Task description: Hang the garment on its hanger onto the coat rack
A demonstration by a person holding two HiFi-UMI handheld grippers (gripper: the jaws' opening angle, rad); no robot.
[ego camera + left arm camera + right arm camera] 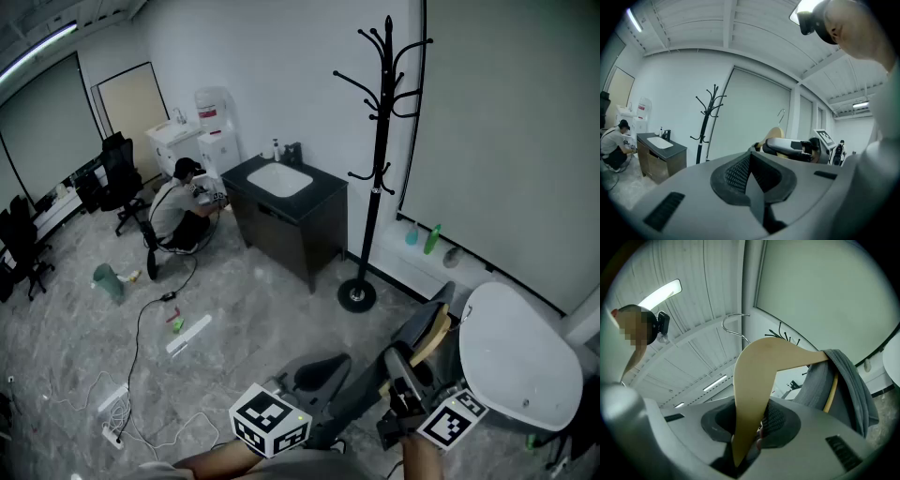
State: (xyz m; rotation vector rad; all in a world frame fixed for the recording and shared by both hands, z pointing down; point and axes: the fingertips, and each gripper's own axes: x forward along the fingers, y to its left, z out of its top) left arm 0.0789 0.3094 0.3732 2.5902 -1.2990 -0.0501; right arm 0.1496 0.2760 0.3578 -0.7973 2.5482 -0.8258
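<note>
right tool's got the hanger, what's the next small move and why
Probably carry the right tool forward and up toward the coat rack. Its jaws are clamped on the wooden hanger, the grey garment drapes over one arm, and the wire hook is free, but the rack stands well ahead beside the sink cabinet.

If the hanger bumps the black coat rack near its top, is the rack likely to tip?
It could well wobble: the coat rack is a tall thin pole on a small round base. It looks like metal, so it is probably stiff rather than bendy. Hooking on gently seems safer.
</note>
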